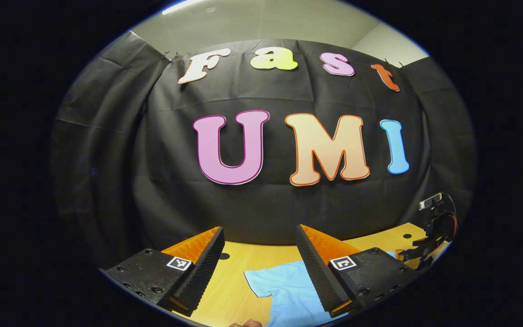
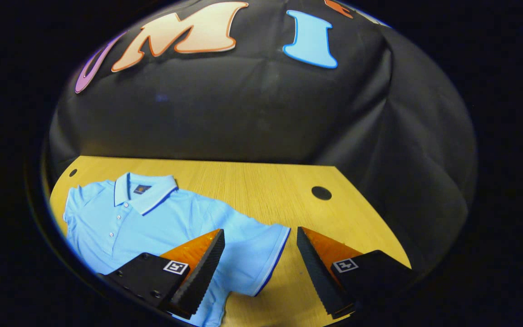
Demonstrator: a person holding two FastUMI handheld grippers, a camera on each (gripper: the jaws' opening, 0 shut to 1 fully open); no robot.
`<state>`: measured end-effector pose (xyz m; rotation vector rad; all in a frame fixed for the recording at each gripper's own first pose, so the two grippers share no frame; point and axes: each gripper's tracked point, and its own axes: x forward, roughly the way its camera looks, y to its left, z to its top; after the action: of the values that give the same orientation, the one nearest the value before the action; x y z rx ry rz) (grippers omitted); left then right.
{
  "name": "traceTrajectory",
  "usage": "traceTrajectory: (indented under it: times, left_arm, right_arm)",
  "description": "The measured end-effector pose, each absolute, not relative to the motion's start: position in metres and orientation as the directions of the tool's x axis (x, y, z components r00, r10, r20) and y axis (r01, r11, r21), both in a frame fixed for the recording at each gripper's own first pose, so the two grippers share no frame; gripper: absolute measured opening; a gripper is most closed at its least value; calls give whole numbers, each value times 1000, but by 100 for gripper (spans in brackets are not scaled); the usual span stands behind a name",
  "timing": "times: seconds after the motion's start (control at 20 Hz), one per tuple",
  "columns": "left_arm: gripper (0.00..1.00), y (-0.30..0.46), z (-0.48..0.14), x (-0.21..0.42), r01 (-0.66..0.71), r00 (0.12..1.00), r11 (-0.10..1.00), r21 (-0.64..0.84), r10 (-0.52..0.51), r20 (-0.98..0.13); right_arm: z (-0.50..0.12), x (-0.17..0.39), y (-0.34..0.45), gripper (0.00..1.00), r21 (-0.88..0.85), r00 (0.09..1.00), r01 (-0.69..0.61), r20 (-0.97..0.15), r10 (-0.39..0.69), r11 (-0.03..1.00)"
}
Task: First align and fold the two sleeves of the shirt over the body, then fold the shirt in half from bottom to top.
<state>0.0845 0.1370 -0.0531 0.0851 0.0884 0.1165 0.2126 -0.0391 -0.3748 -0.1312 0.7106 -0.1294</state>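
A light blue polo shirt lies flat on the wooden table, collar toward the back wall, buttons up. Its right sleeve with a dark trimmed cuff spreads out sideways. My right gripper hovers open just above that sleeve's cuff, nothing between its fingers. In the left gripper view, the shirt's other sleeve lies below and between the fingers of my left gripper, which is open and raised above the table. The right gripper shows at the far right of that view.
The table has round cable holes near its back edge and ends at the black cloth wall. Bare wood lies to the right of the shirt and behind it. A bit of a hand shows at the bottom of the left gripper view.
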Motion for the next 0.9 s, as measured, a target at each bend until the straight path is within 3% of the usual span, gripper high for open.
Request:
traceTrajectory:
  times: [0.4, 0.55, 0.7, 0.9]
  left_arm:
    - [95, 157, -70, 93, -138, 983, 987, 80, 146, -114]
    - [95, 161, -75, 94, -142, 981, 987, 72, 151, -126]
    - [94, 165, -79, 94, -151, 977, 986, 75, 160, -139]
    - [94, 173, -79, 95, -162, 976, 983, 81, 172, -137]
  right_arm:
    - [-427, 201, -34, 100, -71, 631, 110, -766, -125, 991]
    - [-428, 208, -28, 75, -33, 642, 111, -761, -97, 993]
    - [-426, 211, -23, 10, -34, 661, 109, -744, -98, 993]
    - [-392, 230, 16, 9, 111, 730, 92, -684, 9, 990]
